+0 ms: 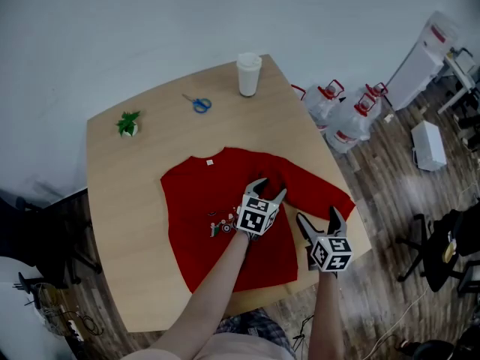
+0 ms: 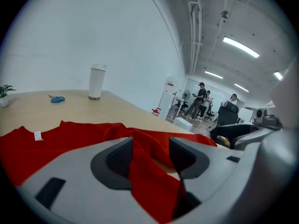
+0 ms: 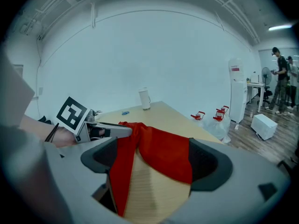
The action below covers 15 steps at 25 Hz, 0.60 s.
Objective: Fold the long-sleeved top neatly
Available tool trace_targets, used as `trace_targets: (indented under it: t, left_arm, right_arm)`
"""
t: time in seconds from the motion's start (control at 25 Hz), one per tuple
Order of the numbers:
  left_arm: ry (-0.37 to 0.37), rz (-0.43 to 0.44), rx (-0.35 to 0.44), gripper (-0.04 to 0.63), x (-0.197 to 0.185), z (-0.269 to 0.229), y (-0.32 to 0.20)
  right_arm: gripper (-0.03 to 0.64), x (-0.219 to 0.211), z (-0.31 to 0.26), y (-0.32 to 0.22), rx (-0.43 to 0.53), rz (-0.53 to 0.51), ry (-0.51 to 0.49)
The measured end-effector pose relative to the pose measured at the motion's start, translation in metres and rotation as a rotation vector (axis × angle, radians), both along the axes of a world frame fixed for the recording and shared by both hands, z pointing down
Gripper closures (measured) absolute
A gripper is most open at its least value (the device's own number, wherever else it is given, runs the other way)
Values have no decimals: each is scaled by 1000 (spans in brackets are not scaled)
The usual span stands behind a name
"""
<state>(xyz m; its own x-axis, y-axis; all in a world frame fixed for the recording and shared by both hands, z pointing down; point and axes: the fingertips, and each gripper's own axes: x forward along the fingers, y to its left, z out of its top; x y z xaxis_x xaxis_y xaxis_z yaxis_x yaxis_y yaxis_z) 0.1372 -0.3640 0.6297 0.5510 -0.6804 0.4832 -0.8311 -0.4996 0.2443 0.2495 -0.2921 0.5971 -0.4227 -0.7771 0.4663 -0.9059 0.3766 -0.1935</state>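
Observation:
A red long-sleeved top (image 1: 210,201) lies flat on the wooden table (image 1: 120,223), collar toward the far side. My left gripper (image 1: 268,188) hovers over the top's right shoulder, where the cloth is bunched into a ridge. In the left gripper view a fold of the top (image 2: 149,171) runs loosely between the jaws of my left gripper (image 2: 152,155), which stand apart without pressing it. My right gripper (image 1: 317,217) is open near the table's right edge, just short of the right sleeve (image 1: 330,197). In the right gripper view the sleeve (image 3: 163,153) and bare table show between the wide jaws of my right gripper (image 3: 152,164).
A white cup (image 1: 248,73) stands at the far edge, blue scissors (image 1: 199,104) lie left of it, and a small potted plant (image 1: 128,123) sits at far left. Water jugs (image 1: 337,111) stand on the floor right of the table. People and office chairs are far off.

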Motion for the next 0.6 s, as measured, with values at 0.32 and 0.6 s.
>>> trace_targets:
  t: [0.32, 0.6]
  left_arm:
    - [35, -66, 36, 351, -12, -22, -6]
    - [71, -61, 40, 294, -5, -33, 2]
  right_arm:
    - [158, 33, -5, -6, 17, 74, -10]
    - [181, 84, -5, -10, 7, 180, -10]
